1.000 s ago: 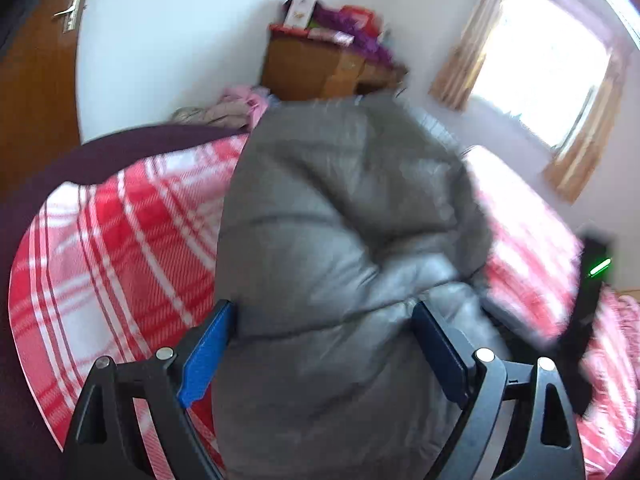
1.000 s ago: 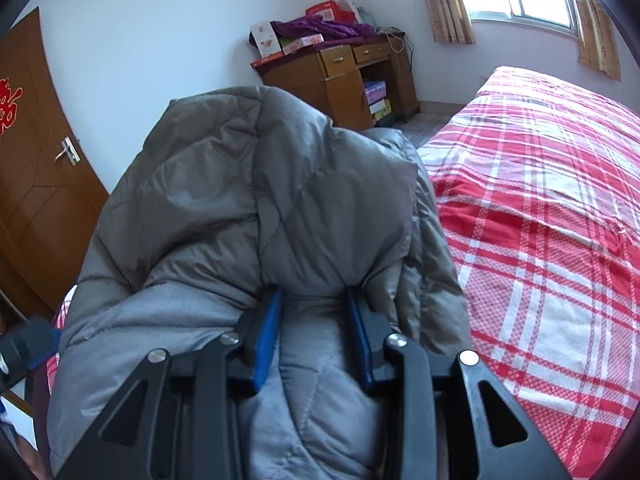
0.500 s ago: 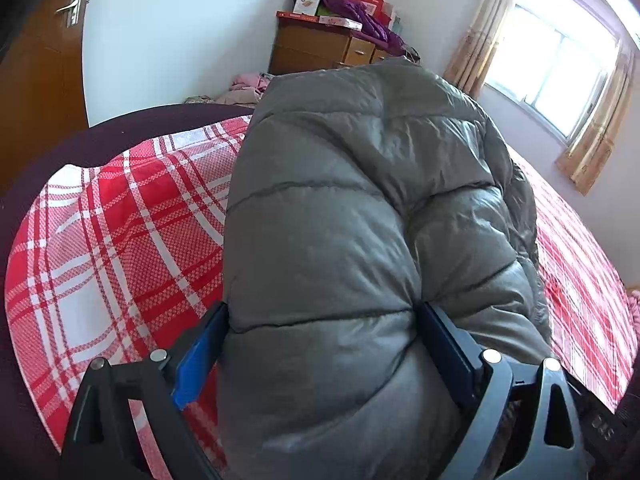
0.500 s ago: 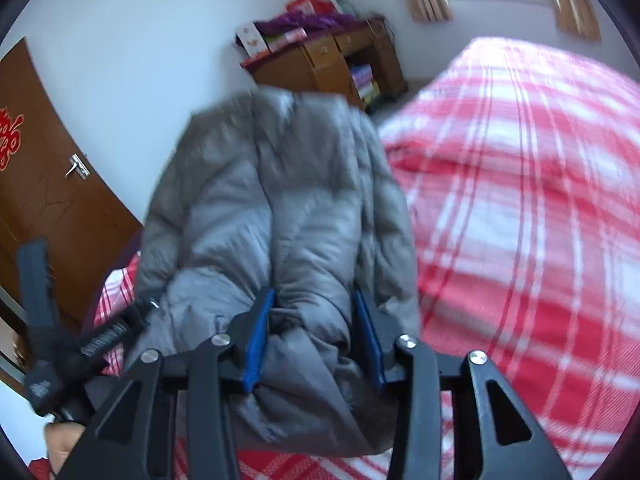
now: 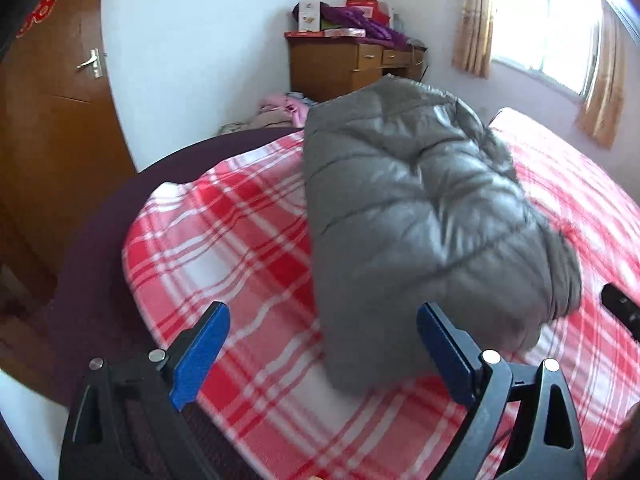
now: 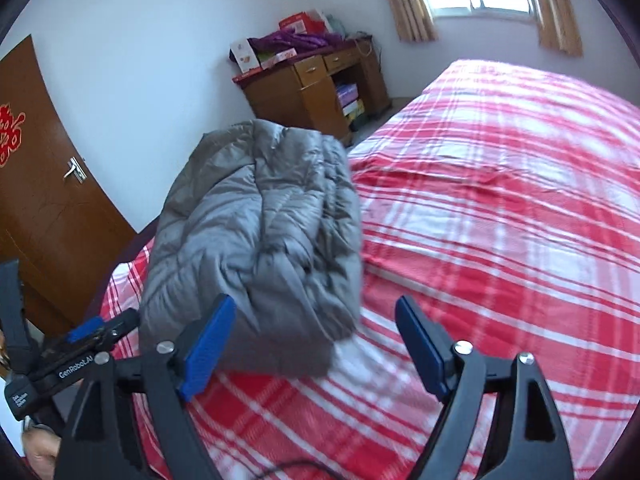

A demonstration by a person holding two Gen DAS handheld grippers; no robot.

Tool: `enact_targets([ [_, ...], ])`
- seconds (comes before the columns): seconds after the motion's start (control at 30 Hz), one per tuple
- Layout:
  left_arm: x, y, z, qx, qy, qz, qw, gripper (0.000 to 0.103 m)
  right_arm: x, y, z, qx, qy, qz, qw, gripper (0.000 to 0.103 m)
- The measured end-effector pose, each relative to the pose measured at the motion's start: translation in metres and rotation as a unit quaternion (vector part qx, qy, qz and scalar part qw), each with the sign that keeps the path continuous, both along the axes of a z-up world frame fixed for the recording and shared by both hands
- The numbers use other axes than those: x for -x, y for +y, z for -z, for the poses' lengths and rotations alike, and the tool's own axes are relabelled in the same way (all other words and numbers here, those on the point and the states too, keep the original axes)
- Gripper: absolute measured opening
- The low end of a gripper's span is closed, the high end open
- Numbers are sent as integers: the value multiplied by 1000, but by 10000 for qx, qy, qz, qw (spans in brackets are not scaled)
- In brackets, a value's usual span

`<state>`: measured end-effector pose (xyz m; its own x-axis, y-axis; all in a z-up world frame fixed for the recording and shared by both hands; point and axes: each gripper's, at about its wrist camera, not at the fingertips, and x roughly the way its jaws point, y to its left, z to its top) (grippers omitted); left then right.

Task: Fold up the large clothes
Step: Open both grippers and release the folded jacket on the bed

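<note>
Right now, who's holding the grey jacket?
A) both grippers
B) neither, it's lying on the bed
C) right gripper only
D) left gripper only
B: the jacket lies folded on the bed, and the left gripper and right gripper are both open, clamping nothing.

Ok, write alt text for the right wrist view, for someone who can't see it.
A folded grey quilted puffer jacket lies on a red-and-white plaid bed sheet, just beyond the right gripper, whose blue-padded jaws stand open and empty. The left gripper shows at the left edge; a brown wooden door and a cluttered wooden desk stand behind.
</note>
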<state>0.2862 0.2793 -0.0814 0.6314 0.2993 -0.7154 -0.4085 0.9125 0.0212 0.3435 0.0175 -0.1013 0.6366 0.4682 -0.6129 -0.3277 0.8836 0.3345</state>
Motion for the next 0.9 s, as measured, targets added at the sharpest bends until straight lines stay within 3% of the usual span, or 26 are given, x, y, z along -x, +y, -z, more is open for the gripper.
enact_targets([
  [0.33, 35, -21, 7, 60, 304, -138, 9994, 95, 45, -13, -6, 337, -244, 161, 9990, 84],
  [0.53, 42, -45, 13, -111, 542, 113, 9984, 95, 56, -16, -1, 550, -43, 298, 9980, 85],
  [0.7, 53, -59, 19, 21, 707, 205, 9973, 95, 66, -23, 3, 637, 157, 453, 9968, 85],
  [0.9, 78, -79, 16, -119, 609, 378, 9974, 95, 92, -28, 0, 750, -22, 543, 9957, 85],
])
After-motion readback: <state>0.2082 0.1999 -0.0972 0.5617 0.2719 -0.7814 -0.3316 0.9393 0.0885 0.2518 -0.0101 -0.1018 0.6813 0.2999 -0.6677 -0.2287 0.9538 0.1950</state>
